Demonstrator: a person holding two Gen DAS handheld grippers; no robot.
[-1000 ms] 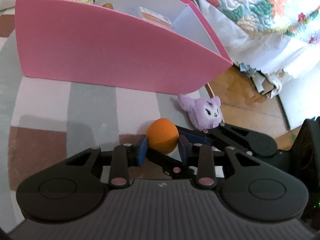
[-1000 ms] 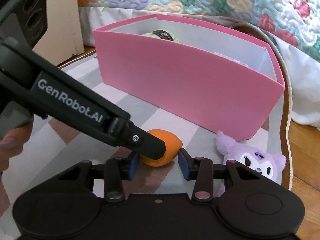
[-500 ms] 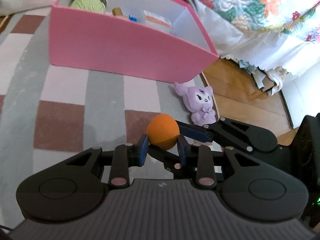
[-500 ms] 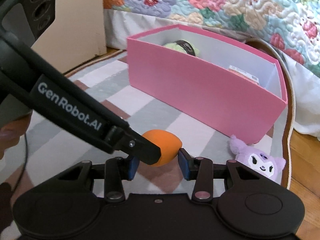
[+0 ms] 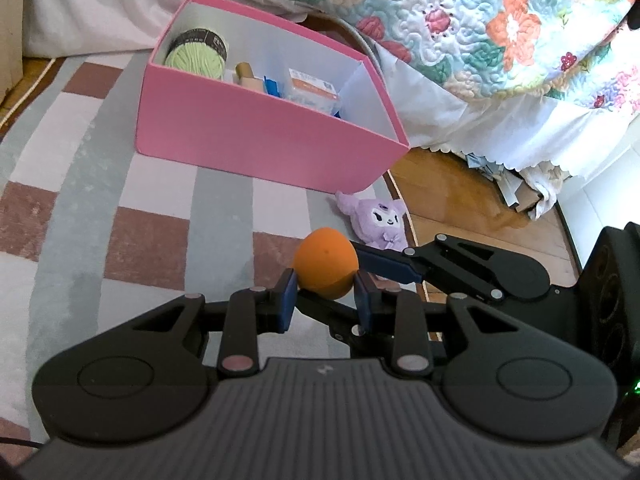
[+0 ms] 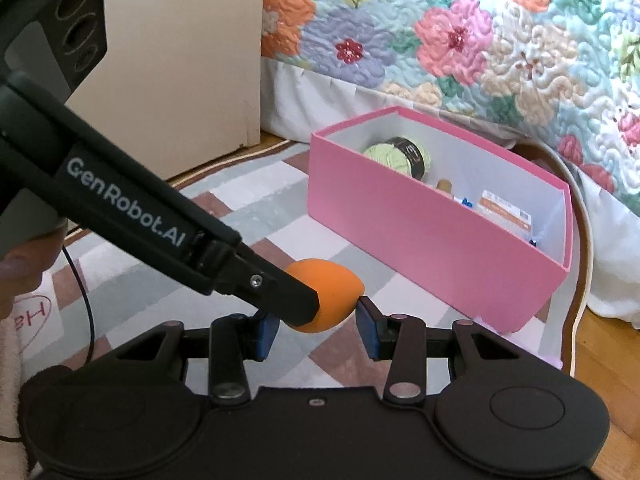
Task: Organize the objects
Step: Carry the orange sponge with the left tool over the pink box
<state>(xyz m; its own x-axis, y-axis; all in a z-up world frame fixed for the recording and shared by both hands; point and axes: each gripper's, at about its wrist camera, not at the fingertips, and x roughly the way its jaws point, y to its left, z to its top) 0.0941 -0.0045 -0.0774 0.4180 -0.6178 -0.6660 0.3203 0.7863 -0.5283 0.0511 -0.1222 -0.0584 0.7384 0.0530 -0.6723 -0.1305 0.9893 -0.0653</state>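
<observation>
Orange sponge egg [image 5: 326, 268] sits pinched from both sides: my left gripper [image 5: 325, 300] closes on it, and my right gripper [image 6: 316, 326] presses it too, above the checked rug [image 5: 152, 216]. I'd keep both squeezes even, carry it over the pink box [image 5: 256, 140] rim, clearing the purple plush [image 5: 378, 222]; open room lies between.

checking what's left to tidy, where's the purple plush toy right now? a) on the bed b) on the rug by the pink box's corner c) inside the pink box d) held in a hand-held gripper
b: the purple plush toy lies on the rug just outside the near corner of the pink box, not inside it.
</observation>
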